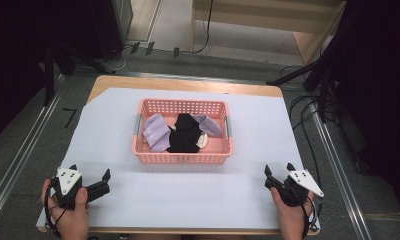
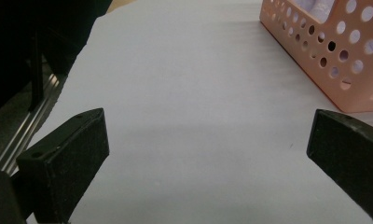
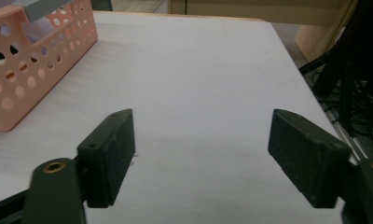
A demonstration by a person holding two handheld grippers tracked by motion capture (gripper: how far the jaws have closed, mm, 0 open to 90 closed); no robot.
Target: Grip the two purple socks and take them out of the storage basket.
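A pink perforated basket (image 1: 183,156) sits mid-tabletop (image 1: 198,200) on the white cover, holding a heap of soft fabric pieces: lilac ones (image 1: 157,132) to either side and a black one (image 1: 187,134) draped over the middle, with a pale scrap just showing beside it. They look like socks or small garments, though I cannot tell for sure. Cloth like this should be light, limp and unbreakable — it will sag and trail when lifted, and may drag a neighbour along. The best hold is probably a raised fold or a free end at the top of the pile, pinched well in. The left claw (image 1: 90,175) and right claw (image 1: 278,171) rest near the front edge, well apart from the basket, jaws spread wide and empty.
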